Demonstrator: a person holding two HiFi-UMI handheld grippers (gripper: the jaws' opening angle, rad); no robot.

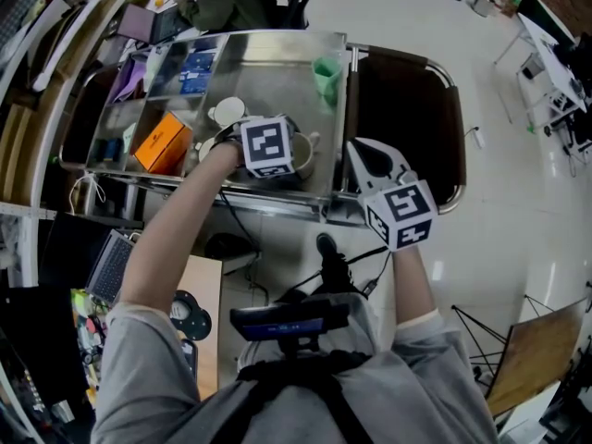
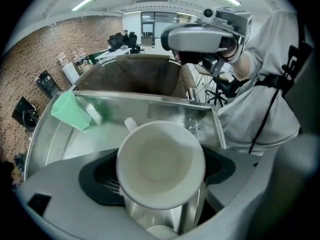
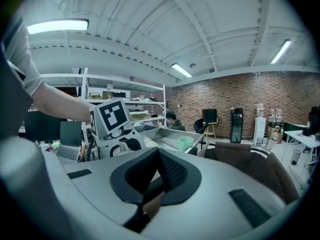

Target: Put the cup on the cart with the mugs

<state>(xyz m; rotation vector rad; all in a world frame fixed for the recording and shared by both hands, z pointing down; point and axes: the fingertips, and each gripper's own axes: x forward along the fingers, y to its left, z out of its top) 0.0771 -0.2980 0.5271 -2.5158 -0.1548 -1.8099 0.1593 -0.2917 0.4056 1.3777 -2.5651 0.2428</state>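
My left gripper (image 1: 271, 155) points down, its jaws spread wide and pinching the white cup (image 2: 160, 165) by its sides, mouth up, over the cart (image 1: 277, 67) tray. My right gripper (image 3: 159, 174) is at its 3 o'clock, off the tray edge, jaws pressed together and empty. A mug (image 1: 227, 111) sits at the cup's 10 o'clock. The green cup (image 1: 326, 74) is farther off at 1 o'clock.

Head view stares steeply down on the cart (image 1: 277, 72); left tool view hangs close over the white cup (image 2: 160, 166); right tool view looks level, and all share the green cup (image 1: 326, 75).
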